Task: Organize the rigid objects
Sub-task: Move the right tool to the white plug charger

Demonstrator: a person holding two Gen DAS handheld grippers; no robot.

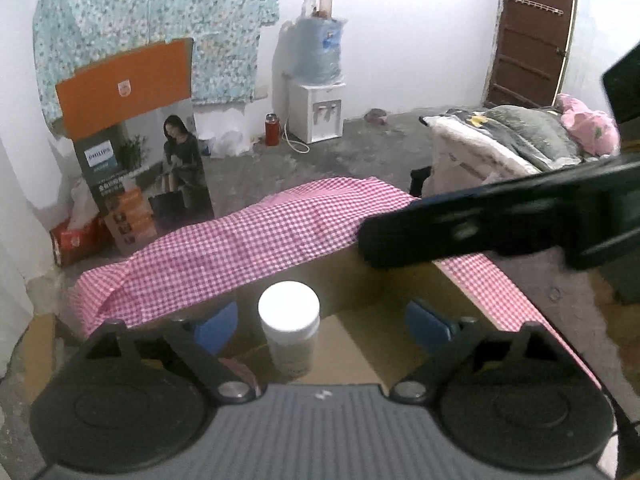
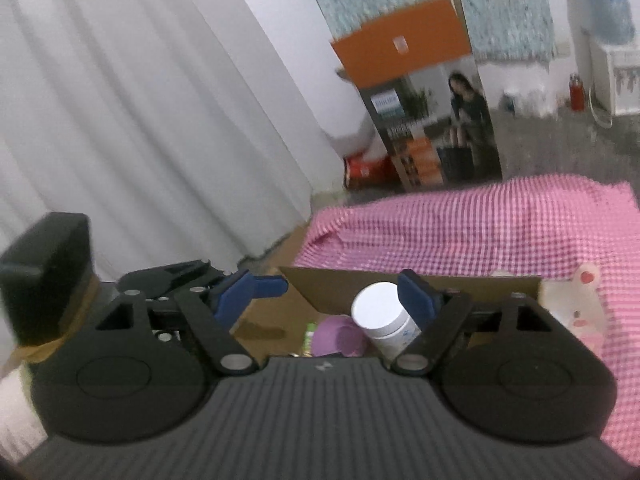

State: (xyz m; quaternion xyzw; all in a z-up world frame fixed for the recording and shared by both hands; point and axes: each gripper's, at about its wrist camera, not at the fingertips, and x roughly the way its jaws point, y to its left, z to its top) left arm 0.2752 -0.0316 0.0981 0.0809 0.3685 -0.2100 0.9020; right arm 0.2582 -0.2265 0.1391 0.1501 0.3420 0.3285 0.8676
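With the white-lidded plastic jar (image 1: 289,330) standing in the brown cardboard box (image 1: 360,344), lift both wide, empty claws, left claw (image 1: 320,320) and right claw (image 2: 332,300), straight clear.

A water dispenser (image 1: 317,110) stands beside a red flask (image 1: 272,129).

Jar (image 1: 289,326): upright in open cardboard box (image 1: 352,276), near middle. Cup (image 2: 339,335): in same box, left of jar. Checked cloth (image 1: 224,252): draped over box's far and right walls. Tall carton (image 1: 136,148): on floor, far left behind cloth. Water dispenser (image 1: 316,110): against far wall, flask (image 1: 272,129) just left. Bedding (image 1: 520,140): far right. Carton-shaped toy (image 2: 576,308): on cloth, right of box.
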